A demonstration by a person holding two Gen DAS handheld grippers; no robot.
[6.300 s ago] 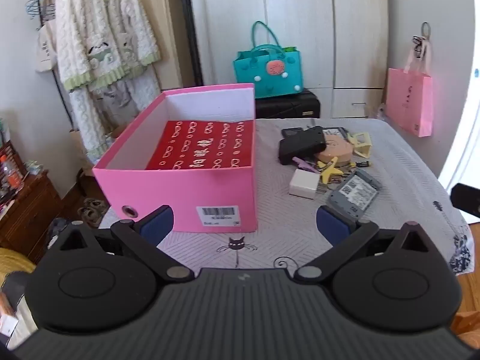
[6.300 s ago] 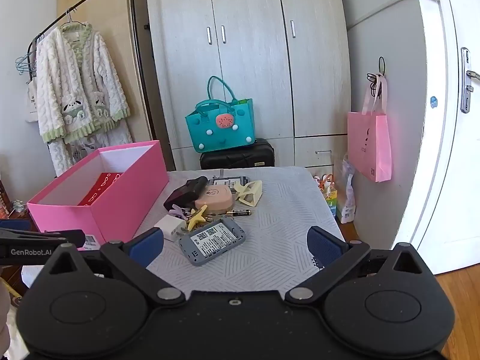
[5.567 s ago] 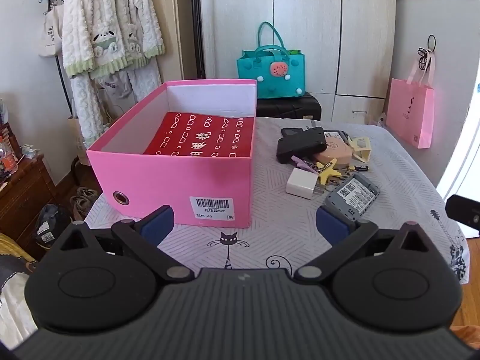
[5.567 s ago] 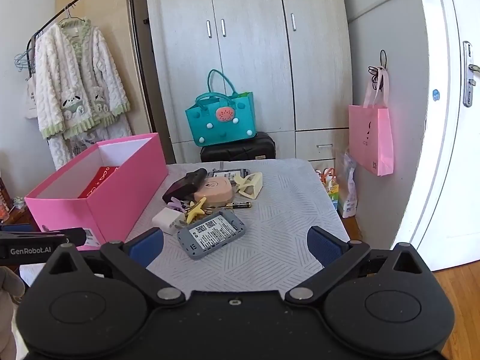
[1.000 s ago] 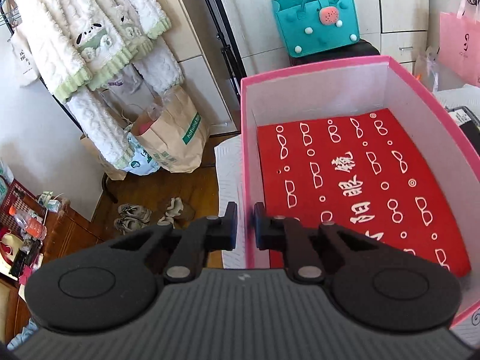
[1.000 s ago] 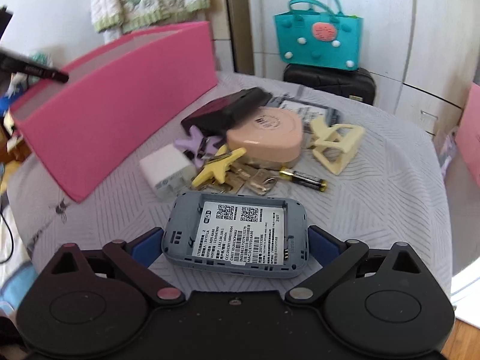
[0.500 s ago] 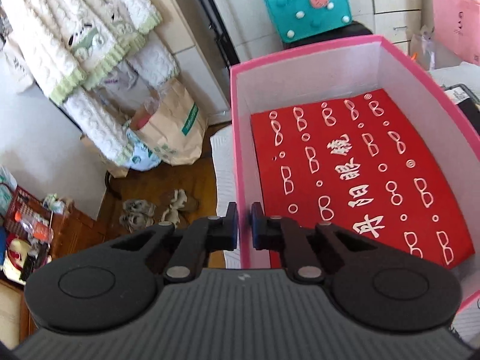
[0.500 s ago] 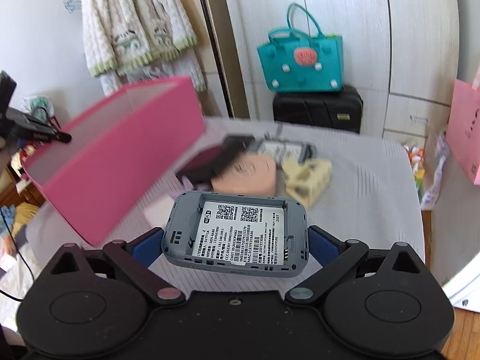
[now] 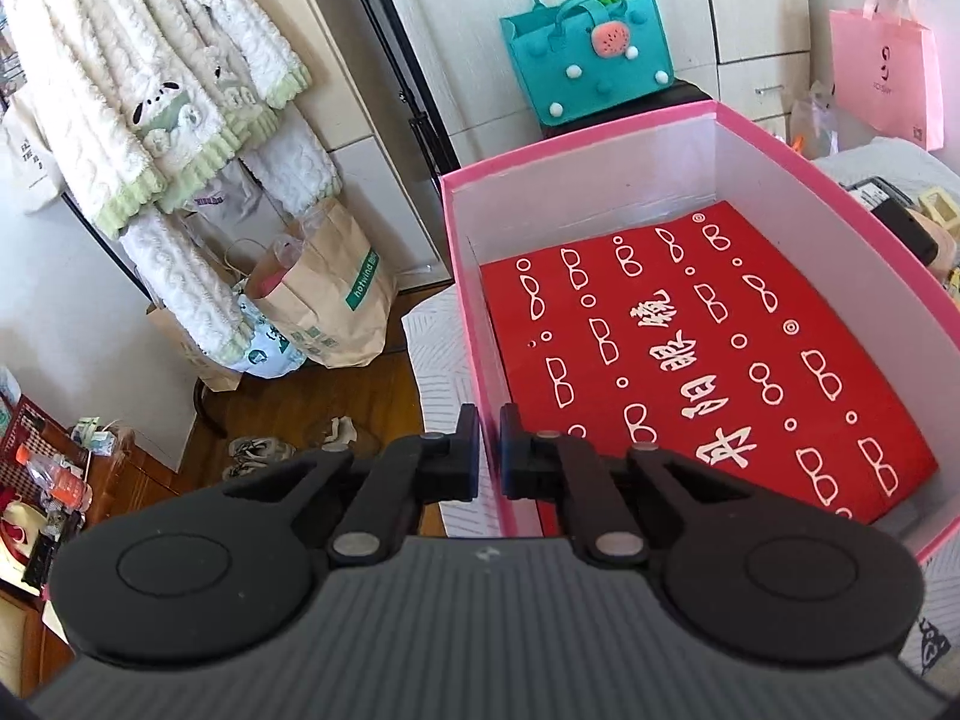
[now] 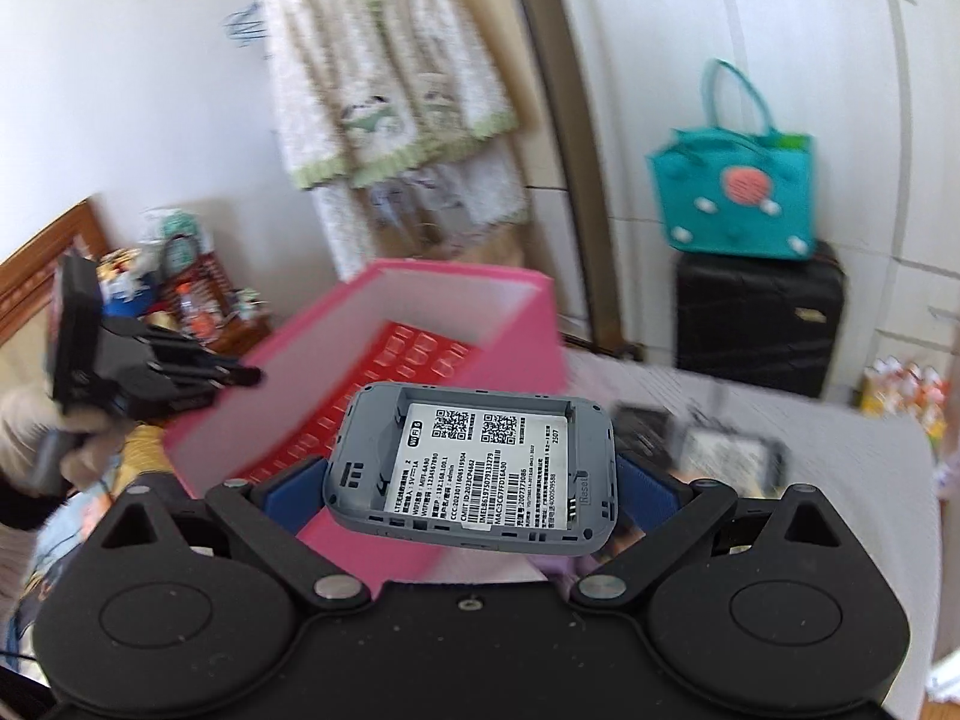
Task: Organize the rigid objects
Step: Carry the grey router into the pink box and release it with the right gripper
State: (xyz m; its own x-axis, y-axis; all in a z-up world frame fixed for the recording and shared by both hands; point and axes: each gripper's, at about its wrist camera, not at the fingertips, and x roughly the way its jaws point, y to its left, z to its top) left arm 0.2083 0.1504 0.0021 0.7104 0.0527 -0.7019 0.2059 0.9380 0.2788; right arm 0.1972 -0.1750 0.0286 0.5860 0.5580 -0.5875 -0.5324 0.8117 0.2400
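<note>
My left gripper [image 9: 489,450] is shut on the near left wall of the pink box [image 9: 465,276], one finger outside and one inside. The box holds a red sheet [image 9: 690,360] printed with white glasses. My right gripper [image 10: 471,480] is shut on a grey WiFi router [image 10: 474,474], label side up, and holds it in the air near the pink box [image 10: 456,300]. The left gripper [image 10: 150,375] also shows in the right wrist view at the box's left edge. Other small objects [image 9: 900,222] lie on the table right of the box.
A teal bag [image 10: 735,192] sits on a black suitcase [image 10: 756,324] behind the table. A pink bag [image 9: 882,72] hangs at the right. A robe [image 9: 138,90] hangs on a rack and a paper bag [image 9: 324,294] stands on the floor left of the table.
My right gripper has lifted the grey router off the table and swung it left toward the pink box. My left gripper stays shut on the box wall.
</note>
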